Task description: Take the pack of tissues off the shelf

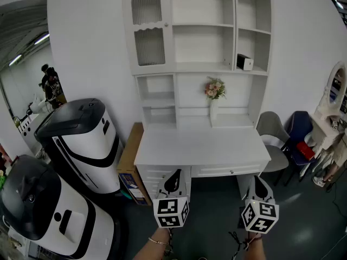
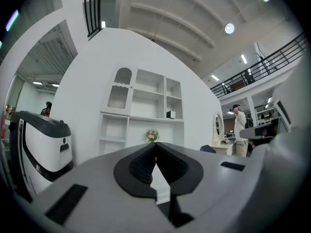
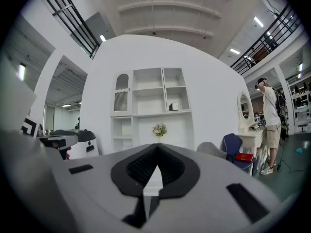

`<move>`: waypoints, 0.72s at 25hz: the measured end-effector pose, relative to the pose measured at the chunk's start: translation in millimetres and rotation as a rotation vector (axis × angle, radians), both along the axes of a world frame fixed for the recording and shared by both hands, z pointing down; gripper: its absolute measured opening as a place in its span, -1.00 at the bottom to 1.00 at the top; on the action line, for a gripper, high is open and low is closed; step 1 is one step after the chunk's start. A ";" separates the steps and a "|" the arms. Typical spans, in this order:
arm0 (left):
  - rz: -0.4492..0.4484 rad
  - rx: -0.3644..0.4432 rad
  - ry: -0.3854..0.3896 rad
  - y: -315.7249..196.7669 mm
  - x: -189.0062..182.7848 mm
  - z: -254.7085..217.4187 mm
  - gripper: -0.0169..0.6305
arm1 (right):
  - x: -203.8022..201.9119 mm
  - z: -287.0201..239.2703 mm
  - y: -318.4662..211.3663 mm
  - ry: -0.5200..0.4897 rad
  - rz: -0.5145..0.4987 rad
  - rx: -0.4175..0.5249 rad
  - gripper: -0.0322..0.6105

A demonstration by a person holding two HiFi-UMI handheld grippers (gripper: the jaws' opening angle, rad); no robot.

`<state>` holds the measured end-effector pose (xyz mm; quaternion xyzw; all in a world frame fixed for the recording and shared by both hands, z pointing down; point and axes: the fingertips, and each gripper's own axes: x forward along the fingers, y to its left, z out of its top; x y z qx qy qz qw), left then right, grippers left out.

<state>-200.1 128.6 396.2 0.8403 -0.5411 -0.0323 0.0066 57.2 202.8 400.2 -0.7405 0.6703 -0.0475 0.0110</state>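
Observation:
The pack of tissues (image 1: 245, 63) is a small white and black box. It stands in the lower right compartment of the white shelf unit (image 1: 200, 69), above the desk top (image 1: 200, 145). It also shows small in the left gripper view (image 2: 171, 114) and in the right gripper view (image 3: 174, 106). Both grippers are held low in front of the desk, far below the pack. My left gripper (image 1: 173, 179) (image 2: 156, 143) is shut with nothing in it. Just as empty and shut is my right gripper (image 1: 260, 184) (image 3: 157, 144).
A vase of flowers (image 1: 214, 93) stands on the desk's back ledge. Two white and black machines (image 1: 81, 140) and a cardboard box (image 1: 130, 161) fill the left side. A grey chair (image 1: 274, 140), a blue chair (image 1: 299, 137) and a vanity mirror (image 1: 336, 88) are at the right. A person (image 3: 269, 125) stands far right.

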 end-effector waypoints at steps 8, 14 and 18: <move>-0.005 -0.010 0.004 4.2 -3.8 4.4 -0.89 | -3.0 4.3 3.9 -0.002 -0.001 -0.007 -0.89; -0.008 -0.021 0.007 5.8 -6.4 7.0 -0.89 | -5.4 1.3 3.1 -0.026 -0.007 0.025 -0.88; -0.012 -0.025 0.008 5.9 -8.6 11.1 -0.89 | -7.6 2.4 2.8 -0.024 -0.012 0.028 -0.78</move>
